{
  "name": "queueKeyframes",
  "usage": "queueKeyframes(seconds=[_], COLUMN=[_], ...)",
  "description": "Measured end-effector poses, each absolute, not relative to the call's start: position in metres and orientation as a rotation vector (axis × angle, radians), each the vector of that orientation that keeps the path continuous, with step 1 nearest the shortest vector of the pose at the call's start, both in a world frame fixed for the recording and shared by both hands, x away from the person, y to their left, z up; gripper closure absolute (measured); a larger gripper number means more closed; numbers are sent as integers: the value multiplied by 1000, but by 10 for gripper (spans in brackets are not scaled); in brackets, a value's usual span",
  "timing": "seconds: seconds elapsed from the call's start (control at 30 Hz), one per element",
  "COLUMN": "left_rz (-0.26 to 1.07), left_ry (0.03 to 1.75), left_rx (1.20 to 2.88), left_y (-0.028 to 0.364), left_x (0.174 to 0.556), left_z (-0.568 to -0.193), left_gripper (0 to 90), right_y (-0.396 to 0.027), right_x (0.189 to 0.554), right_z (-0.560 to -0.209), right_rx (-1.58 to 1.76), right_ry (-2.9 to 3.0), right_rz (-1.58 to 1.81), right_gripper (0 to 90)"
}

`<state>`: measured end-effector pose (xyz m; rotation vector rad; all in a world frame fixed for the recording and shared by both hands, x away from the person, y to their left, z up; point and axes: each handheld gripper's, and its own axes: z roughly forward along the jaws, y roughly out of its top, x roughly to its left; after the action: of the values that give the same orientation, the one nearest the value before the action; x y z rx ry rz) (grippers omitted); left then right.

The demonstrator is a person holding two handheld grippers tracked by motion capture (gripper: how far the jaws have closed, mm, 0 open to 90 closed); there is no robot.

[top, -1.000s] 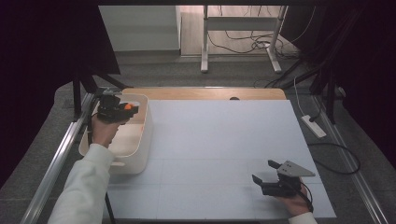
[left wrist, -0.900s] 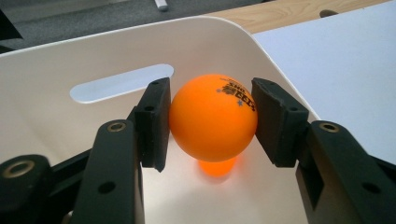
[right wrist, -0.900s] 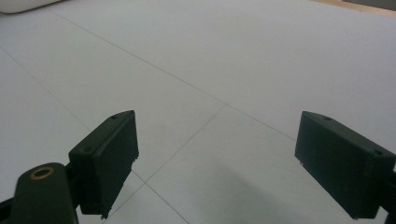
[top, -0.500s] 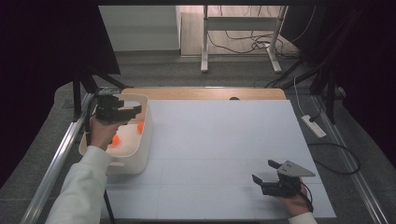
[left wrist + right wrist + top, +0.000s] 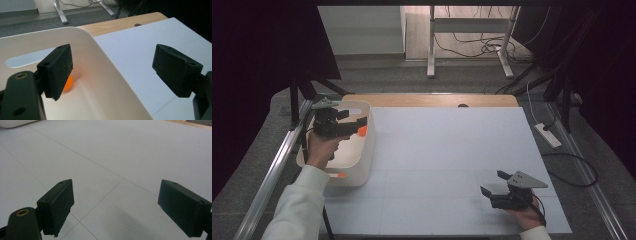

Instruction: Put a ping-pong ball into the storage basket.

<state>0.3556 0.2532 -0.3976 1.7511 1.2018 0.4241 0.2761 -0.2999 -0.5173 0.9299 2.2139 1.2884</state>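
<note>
your left gripper [image 5: 354, 121] hangs over the white bin [image 5: 364, 165] at the tabletop's [image 5: 447, 160] left edge, jaws just opened and released; an orange ball [image 5: 68, 83] lies inside near the far wall. your right gripper [image 5: 495, 184] rests near right, jaws released, open surface between.

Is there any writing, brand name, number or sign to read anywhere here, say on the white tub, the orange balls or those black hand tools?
No readable text in any view.
White tub: plain, no label.
Orange balls: no print can be made out; one is partly hidden behind a jaw.
Left gripper and right gripper: plain black jaws, no marking.
White table sheet: only thin ruled lines, no figures.
</note>
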Motion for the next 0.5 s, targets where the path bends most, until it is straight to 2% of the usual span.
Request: queueKeyframes(seconds=[0.5], left_rz=[385], left_ry=[1023], left_rx=[1728], left_y=[227], left_x=[321], left_z=[-388], left_gripper=[164], right_y=[-300], right_x=[269], right_z=[-517], right_rx=[931], right_ry=[2218], right_rz=[1291], right_gripper=[130])
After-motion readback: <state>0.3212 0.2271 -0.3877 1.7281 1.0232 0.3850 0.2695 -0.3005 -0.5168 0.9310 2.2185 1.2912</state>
